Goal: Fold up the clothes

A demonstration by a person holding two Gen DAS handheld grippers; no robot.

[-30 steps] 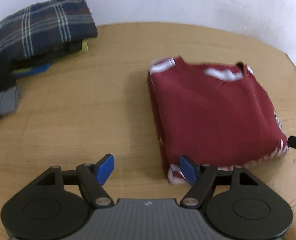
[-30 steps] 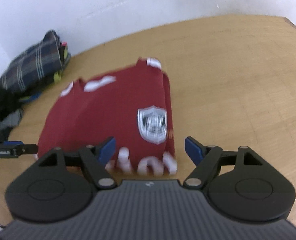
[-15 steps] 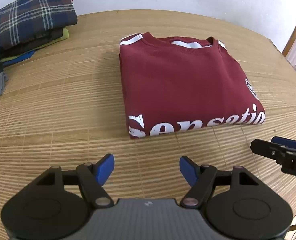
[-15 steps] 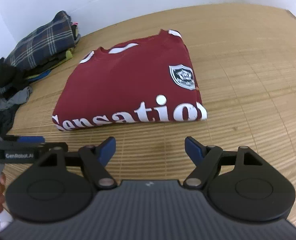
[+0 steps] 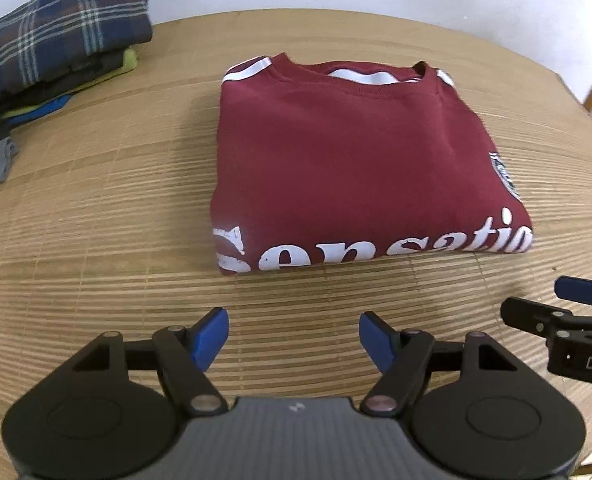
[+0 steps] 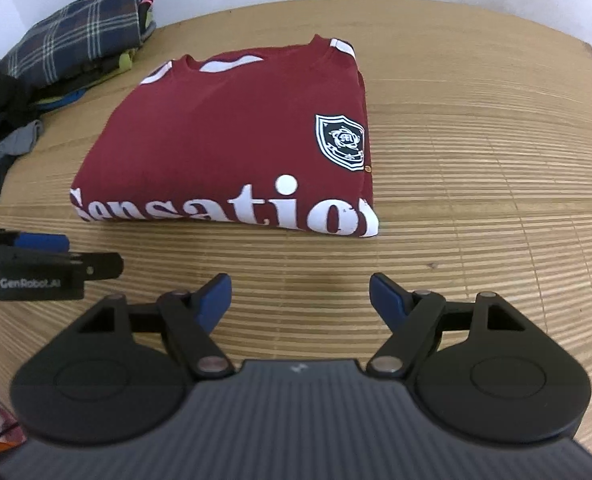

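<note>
I see the folded maroon sweatshirt (image 5: 360,160) lying flat on the slatted bamboo tabletop (image 5: 95,220), its neckline toward the far side and its folded edge toward me. White lettering runs along that near edge; in the right wrist view I can read "Sensatio" with the last letter wrapping round the corner, and in the left wrist view "Sensatio" is cut off at the fold. A black-and-white shield crest (image 6: 340,142) sits on the sweatshirt's right side; its inner writing is too small for me to read.

My left gripper (image 5: 293,334) hangs over bare tabletop just near of the sweatshirt, blue pads spread wide with nothing between them. My right gripper (image 6: 300,300) is likewise wide open and empty, over the tabletop near the sweatshirt's lettered edge. In the right wrist view the left gripper's side carries the label "GenRobot.AI"; in the left wrist view the right gripper's body shows "DA", the rest out of frame.

At the far left lies a stack of folded clothes topped by a navy plaid garment (image 5: 63,44), well apart from the sweatshirt.
</note>
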